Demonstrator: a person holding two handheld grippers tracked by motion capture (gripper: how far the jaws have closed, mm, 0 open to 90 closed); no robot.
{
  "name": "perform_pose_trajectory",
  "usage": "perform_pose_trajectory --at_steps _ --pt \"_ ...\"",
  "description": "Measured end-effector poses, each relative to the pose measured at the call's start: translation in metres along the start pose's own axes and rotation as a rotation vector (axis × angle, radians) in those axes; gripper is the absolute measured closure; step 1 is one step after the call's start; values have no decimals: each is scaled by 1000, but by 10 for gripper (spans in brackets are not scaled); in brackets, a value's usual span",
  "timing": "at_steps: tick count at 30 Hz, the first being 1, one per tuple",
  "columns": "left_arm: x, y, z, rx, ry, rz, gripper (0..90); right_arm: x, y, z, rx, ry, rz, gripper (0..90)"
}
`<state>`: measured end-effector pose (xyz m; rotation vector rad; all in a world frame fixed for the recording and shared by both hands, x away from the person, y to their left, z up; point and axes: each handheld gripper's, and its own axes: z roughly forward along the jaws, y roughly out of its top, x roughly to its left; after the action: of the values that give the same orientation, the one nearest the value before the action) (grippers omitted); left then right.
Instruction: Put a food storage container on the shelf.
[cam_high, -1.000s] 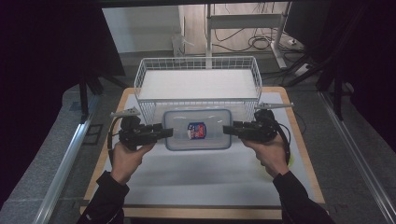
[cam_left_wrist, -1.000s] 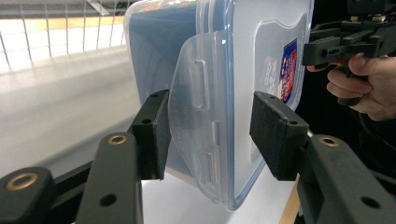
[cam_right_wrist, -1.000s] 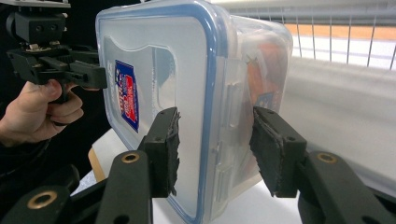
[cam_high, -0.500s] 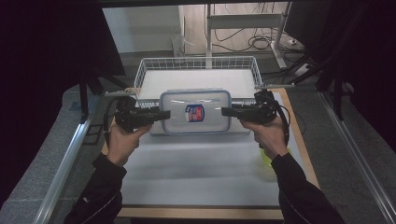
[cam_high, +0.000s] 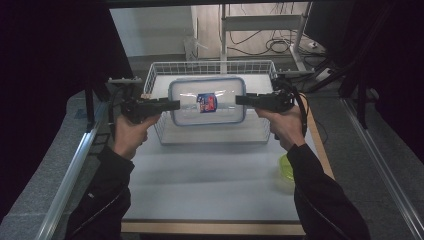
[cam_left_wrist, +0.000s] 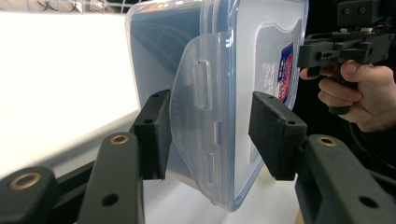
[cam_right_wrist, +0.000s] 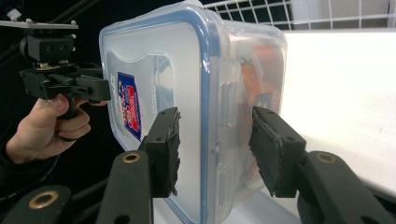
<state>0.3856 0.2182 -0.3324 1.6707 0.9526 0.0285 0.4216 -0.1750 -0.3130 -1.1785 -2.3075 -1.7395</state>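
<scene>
Both forearms enter from the bottom of the high view, sleeves dark, elbows bent outward. Left hand (cam_high: 131, 131) grips the left gripper (cam_high: 172, 105) from below; its fingers (cam_left_wrist: 154, 135) point level toward the opposite gripper. Right hand (cam_high: 280, 125) carries the right gripper (cam_high: 240, 100) the same way, fingers (cam_right_wrist: 166, 149) pointing back at the left. Both sets of fingers stand partly apart, pads pressed on opposite ends of one container (cam_high: 207, 100), held off the surface between them.

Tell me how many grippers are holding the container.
2: the left gripper grips the container at its left end, the right gripper at its right end, above the basket.
</scene>
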Motion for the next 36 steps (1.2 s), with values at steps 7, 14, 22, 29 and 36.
perform_pose_trajectory --at_steps 7,14,22,29,36 --pt "10 20 8 -1 -2 -11 500 -8 22 4 -14 -13 1 531" --pt "21 33 17 -5 -9 -25 495 -16 35 7 -17 -32 15 531" --pt "28 44 23 -27 6 -40 494 -30 39 14 -36 -18 66 530" --pt "35 45 28 -31 13 -61 489 -36 41 20 -34 -23 90 528" --pt "38 43 30 -34 6 -62 485 -38 42 21 -34 -34 104 525"
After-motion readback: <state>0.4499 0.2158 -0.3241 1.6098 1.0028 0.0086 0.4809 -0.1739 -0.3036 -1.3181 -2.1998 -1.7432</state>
